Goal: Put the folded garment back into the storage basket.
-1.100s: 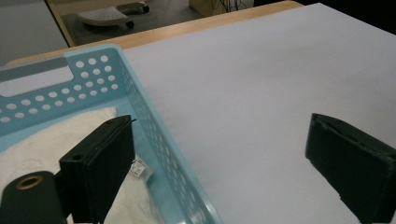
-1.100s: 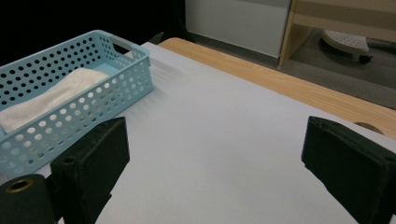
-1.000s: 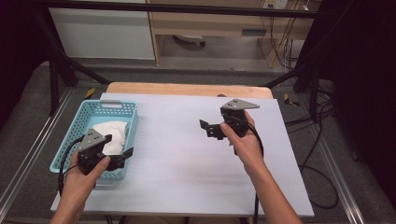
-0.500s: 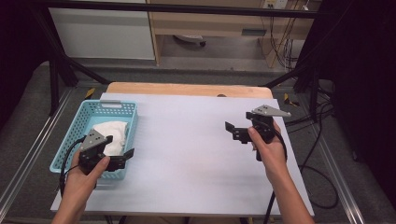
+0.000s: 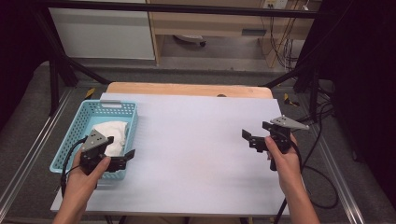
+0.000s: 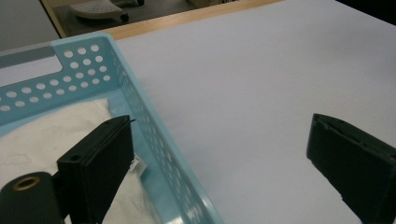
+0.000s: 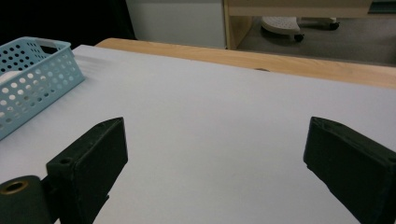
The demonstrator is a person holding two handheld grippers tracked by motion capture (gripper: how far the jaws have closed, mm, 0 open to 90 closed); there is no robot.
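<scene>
Left gripper [image 5: 125, 157]: jaws wide, straddling perforated light-blue plastic basket's [image 6: 154, 135] right wall.
Crumpled white cloth [image 5: 112, 135]: partly hidden inside.
Right gripper [image 5: 249, 139]: wide, empty.

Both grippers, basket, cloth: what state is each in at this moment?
left gripper: open, straddling the basket's near wall, holding nothing
right gripper: open, empty, above bare table
basket: upright on the table, holding the cloth
white cloth: crumpled inside the basket

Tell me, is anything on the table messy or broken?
Nothing stands out. The white cloth lies crumpled inside the blue basket, and the table looks clean. Both hand-held grippers, left and right, are open, holding nothing.
</scene>
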